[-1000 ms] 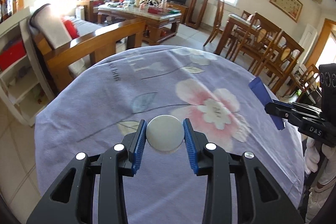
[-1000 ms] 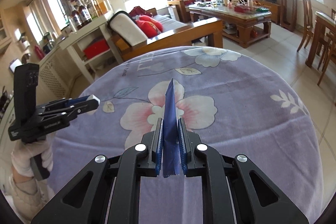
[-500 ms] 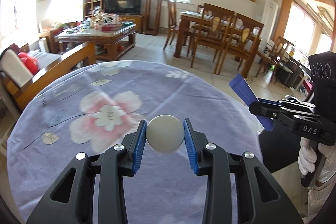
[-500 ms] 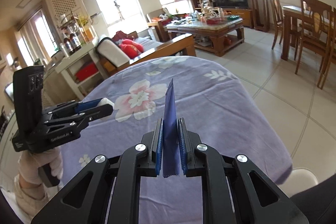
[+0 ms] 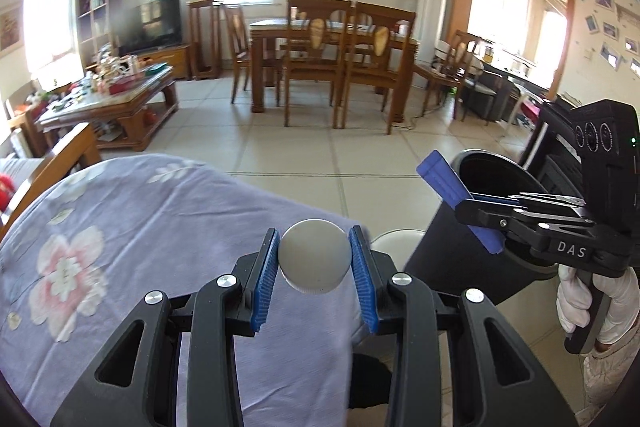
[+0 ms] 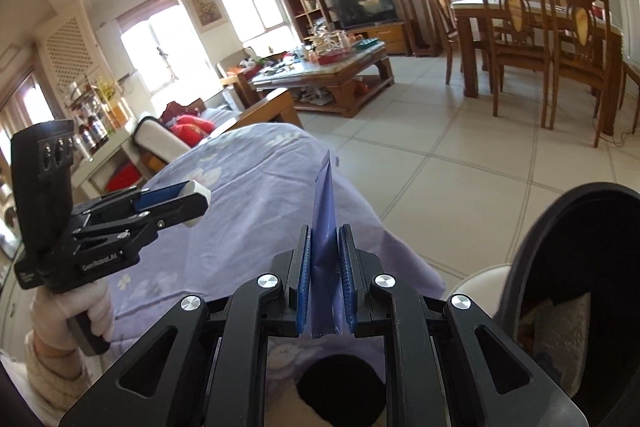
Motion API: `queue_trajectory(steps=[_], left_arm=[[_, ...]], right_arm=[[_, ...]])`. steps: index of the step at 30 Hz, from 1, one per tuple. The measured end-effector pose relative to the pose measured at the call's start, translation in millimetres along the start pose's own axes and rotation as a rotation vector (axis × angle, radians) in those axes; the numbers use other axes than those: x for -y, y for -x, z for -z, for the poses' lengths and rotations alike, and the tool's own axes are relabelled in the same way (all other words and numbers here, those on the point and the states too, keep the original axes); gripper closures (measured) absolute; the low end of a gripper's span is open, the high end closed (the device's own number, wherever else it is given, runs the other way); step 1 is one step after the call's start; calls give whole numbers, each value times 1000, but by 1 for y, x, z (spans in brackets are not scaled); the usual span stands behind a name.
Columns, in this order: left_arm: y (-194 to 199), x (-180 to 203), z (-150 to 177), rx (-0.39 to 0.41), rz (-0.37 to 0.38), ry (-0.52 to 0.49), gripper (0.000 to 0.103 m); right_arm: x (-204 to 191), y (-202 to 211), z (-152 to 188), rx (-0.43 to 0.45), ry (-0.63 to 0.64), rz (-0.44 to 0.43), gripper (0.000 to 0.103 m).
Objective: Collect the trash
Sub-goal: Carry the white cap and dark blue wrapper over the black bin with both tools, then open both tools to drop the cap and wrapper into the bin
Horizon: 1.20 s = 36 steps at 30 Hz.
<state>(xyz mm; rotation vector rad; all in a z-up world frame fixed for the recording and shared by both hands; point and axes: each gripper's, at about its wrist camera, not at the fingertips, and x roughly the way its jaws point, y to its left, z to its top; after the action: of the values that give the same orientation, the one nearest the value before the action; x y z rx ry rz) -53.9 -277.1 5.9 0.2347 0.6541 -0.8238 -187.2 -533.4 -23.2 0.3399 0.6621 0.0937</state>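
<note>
My left gripper is shut on a round white lid and holds it above the right edge of the floral tablecloth; it also shows in the right wrist view. My right gripper is shut on a flat blue packet standing upright between its pads; it shows in the left wrist view, beside the rim of a black trash bin. The bin is open at the right, with some trash inside.
A table with a purple floral cloth lies to the left. A white stool stands between table and bin. Dining table and chairs, a coffee table and a tiled floor are beyond.
Both grippers have swung right, from over the tablecloth to its right edge. The black bin has come into view beside the right gripper. Both grips are unchanged.
</note>
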Motion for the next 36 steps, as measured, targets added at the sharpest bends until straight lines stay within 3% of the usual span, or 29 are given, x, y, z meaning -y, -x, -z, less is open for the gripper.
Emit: queue_trajectory(steps=[20,28,36], left_arm=[[-93,167,-17,-53,355,-181,67],[-124,208,-9,-102,395,-252,67],[-145,227,-3,-131,388,-295,67]], right_arm=[[172,121,74,90,-249,230,88],[208,131,101,86,-302,286,88],[216,128,110,72,-300,338,88]])
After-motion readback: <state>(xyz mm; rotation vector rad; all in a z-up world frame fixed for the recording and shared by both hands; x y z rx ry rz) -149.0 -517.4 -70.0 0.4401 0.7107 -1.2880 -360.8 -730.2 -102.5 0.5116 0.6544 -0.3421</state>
